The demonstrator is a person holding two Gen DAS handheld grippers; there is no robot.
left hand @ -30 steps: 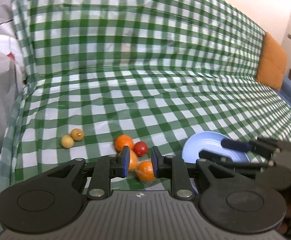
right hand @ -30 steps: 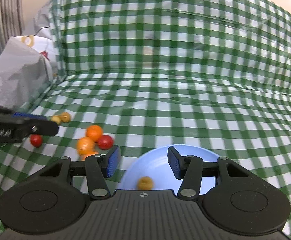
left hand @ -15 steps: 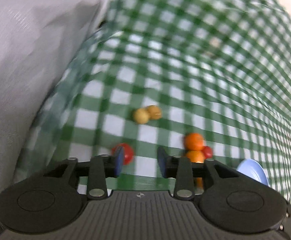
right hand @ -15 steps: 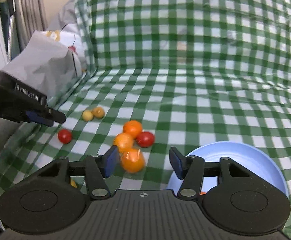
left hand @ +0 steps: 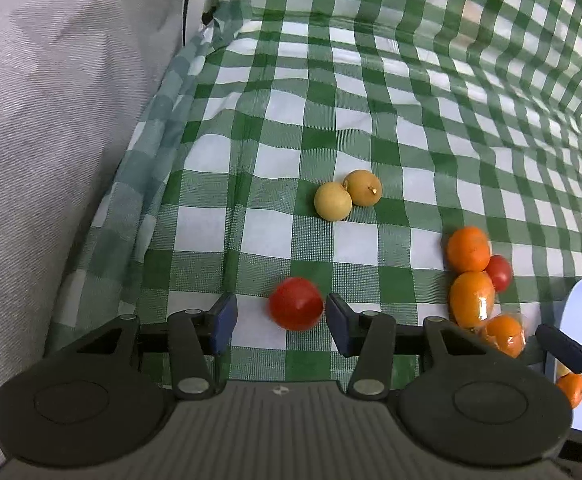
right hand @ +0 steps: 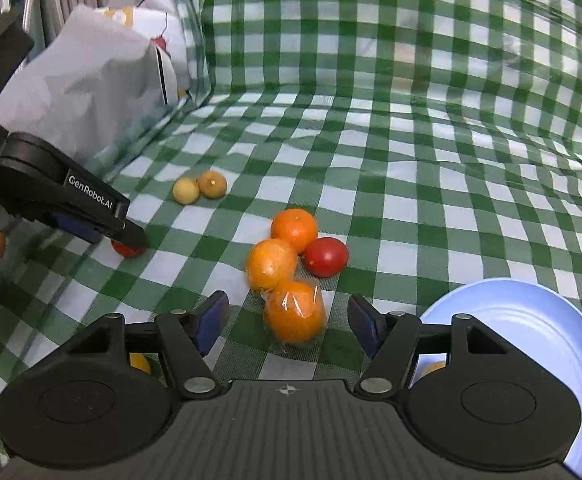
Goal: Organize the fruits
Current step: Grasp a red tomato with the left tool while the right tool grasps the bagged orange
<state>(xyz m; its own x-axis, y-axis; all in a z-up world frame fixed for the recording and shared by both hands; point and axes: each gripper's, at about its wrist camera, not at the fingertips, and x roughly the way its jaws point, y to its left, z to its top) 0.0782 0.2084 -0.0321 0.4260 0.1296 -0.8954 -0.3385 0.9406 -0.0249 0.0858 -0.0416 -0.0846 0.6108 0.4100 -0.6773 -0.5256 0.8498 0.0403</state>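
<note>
the green-and-white checked cloth covers the whole seat and runs up the back, w/ a grey cushion pushed against its left edge. next biggest is the pale blue plate at the right, right beside the right gripper; a small orange fruit lies on it, half hidden behind the tool. left gripper is tipped steeply down at the cloth, jaws opening, and a red tomato sits on the cloth between the blue pads, nearer the right-hand pad; looks like a sliver of gap on both sides, so it's loose, not pinched. from the right wrist view that same tomato is mostly hidden behind the left tool's finger. right gripper's jaws are opening too, w/ a plastic-wrapped orange lying between them, roughly centred, clear cloth showing each side, pads not touching it. just beyond it, touching, a second wrapped orange, then a bare orange behind that, and a second red tomato tucked against their right side. further back and to the left, well apart from that cluster, two small yellow-brown fruits rest touching each other. something yellow peeks out under the right gripper's left linkage, can't tell what it is.
</note>
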